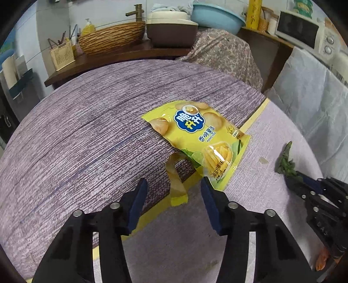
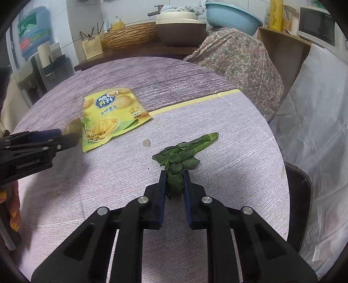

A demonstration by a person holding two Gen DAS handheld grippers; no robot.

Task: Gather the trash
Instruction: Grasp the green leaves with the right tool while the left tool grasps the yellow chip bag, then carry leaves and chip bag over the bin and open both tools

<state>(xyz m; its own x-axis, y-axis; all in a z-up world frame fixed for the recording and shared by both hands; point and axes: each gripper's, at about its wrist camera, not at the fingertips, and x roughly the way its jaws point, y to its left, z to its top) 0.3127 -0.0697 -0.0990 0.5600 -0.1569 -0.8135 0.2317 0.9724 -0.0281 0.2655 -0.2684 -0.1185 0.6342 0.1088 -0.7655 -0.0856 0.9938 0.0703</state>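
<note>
Yellow foil, the potato-stick snack bag (image 1: 202, 139) lies flat on the round table (image 1: 76, 135), just ahead of the left gripper (image 1: 174, 187). Its near corner reaches the tip of that gripper's right finger, though whether they touch cannot be told. The left fingers (image 1: 139, 196) stand wide apart with nothing between them. A loose curl of yellow tape (image 1: 176, 180) sits in the gap ahead of them, lifting off the tape line that joins the darker purple cloth to the paler sheet.

Beyond the bag, to the right, a bunch of green leafy vegetable (image 2: 184, 156) lies on the paler sheet. The right gripper (image 2: 175, 176) is closed on the near end of the greens, blue pads (image 2: 162, 189) pressing either side, while the leaf tip points away past the fingertips. A small pale scrap (image 2: 146, 142) rests between the greens and the bag. Past the table's far edge stand a woven basket (image 1: 111, 37) and a blue basin (image 1: 217, 15).
</note>
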